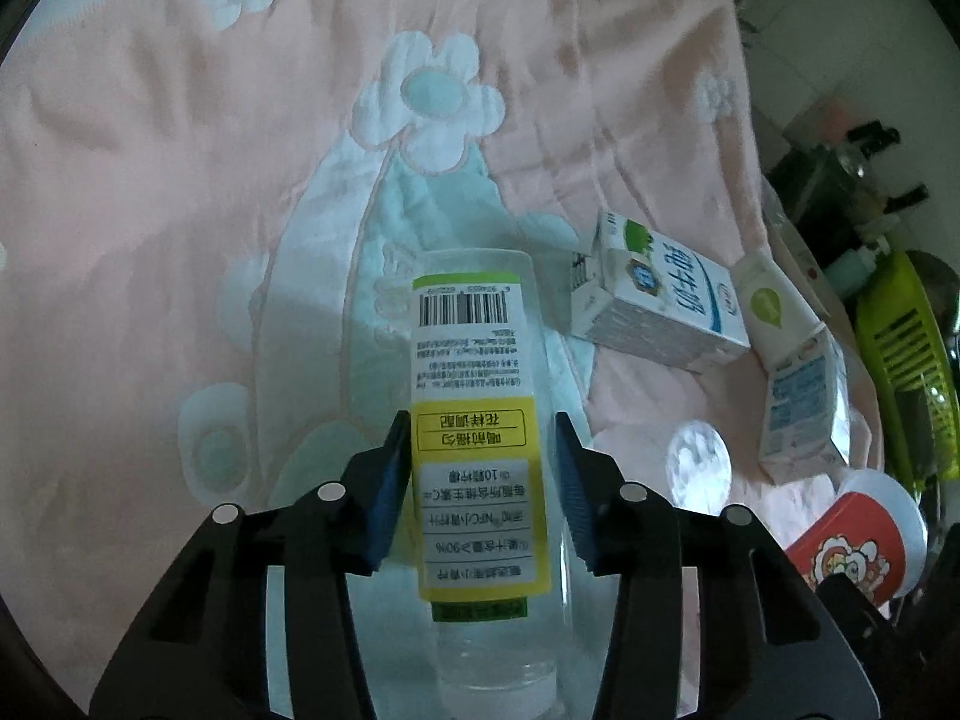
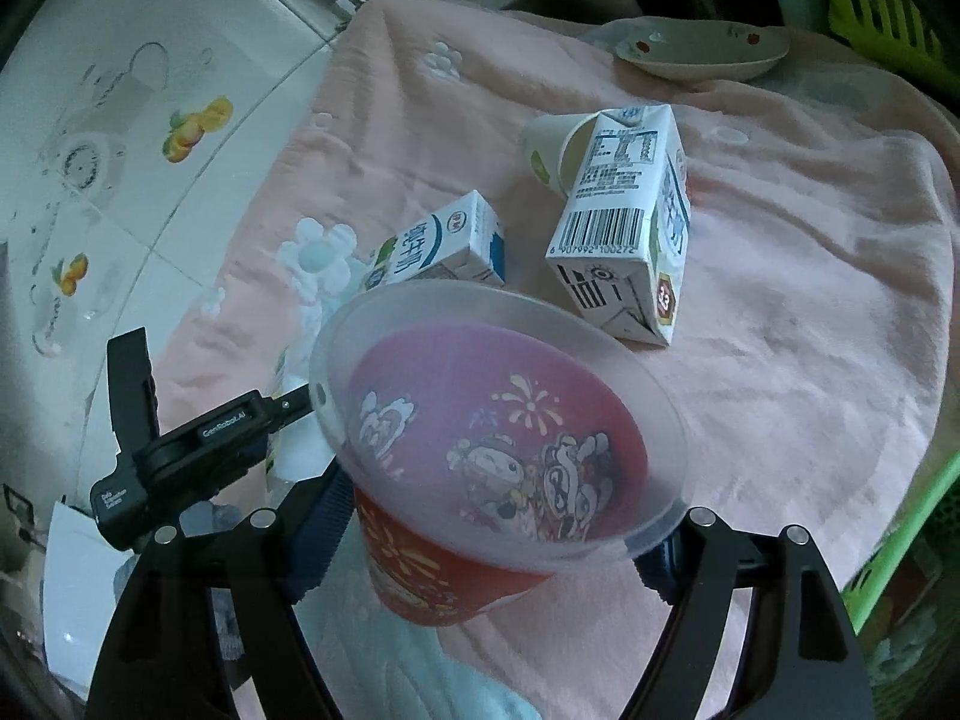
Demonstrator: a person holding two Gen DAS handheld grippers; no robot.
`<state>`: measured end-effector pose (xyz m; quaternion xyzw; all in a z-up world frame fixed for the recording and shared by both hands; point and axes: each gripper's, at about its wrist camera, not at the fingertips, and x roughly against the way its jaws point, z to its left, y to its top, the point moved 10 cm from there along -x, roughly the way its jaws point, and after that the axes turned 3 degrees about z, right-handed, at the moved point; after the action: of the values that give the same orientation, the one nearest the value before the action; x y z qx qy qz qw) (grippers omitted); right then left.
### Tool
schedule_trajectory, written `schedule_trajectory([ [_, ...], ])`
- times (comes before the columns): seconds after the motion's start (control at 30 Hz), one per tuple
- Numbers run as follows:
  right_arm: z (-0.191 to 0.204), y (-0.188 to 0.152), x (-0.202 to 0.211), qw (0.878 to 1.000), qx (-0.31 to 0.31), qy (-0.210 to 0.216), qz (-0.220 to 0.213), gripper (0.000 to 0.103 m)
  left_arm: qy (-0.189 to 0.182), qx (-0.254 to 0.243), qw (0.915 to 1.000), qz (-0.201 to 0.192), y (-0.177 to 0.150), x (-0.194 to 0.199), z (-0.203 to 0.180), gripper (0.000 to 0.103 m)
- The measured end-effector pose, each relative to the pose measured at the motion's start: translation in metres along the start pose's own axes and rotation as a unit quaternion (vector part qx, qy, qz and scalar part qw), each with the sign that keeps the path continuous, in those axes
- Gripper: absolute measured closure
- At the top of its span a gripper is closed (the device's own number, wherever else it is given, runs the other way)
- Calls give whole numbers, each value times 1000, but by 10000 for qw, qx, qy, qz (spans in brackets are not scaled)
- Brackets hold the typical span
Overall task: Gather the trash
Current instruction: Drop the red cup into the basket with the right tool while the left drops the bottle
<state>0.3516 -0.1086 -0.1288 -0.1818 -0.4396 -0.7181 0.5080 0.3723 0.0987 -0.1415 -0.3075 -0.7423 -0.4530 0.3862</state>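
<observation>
Trash on the pink blanket [image 1: 180,180]: left gripper [image 1: 480,480] pads bracket a clear bottle [image 1: 480,420], part closed, small gap on the right side, so grip looks loose. Right gripper [image 2: 498,546] is clamped on a red lidded cup [image 2: 498,450]. Beyond the cup: two milk cartons [image 2: 624,228] and a paper cup [image 2: 549,150]. Risk: smooth bottle slips or rolls out; cup lid pops under squeeze. Legible: bottle "NFC", "90%"; carton barcode 6907992100272.

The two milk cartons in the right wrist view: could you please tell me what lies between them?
Only bare pink blanket separates the lying milk carton from the upright milk carton; the right wrist view shows it. The paper cup sits behind the upright one.
</observation>
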Motion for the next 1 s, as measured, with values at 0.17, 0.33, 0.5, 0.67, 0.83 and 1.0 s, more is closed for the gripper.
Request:
schedule_trajectory([
  [0.17, 1, -8, 13, 10000, 88, 11, -18, 27, -10, -85, 9999, -82, -10, 15, 3, 59],
  [0.33, 2, -14, 25, 9999, 130, 36, -63, 27, -128, -232, 9995, -166, -22, 35, -1, 60],
  [0.5, -4, -25, 44, 9998, 139, 36, -137, 27, -314, -439, 9983, -230, -41, 56, -15, 60],
  [0.67, -14, -38, 69, 9995, 196, -89, -248, 27, -444, -655, 9964, -303, -57, 72, -32, 60],
  [0.83, -35, -55, 96, 9986, 226, -313, -363, 27, -583, -826, 9944, -293, -73, 84, -49, 61],
  [1.0, -69, -75, 119, 9962, 205, -715, -444, 27, -869, -1090, 9899, -247, -94, 94, -79, 61],
])
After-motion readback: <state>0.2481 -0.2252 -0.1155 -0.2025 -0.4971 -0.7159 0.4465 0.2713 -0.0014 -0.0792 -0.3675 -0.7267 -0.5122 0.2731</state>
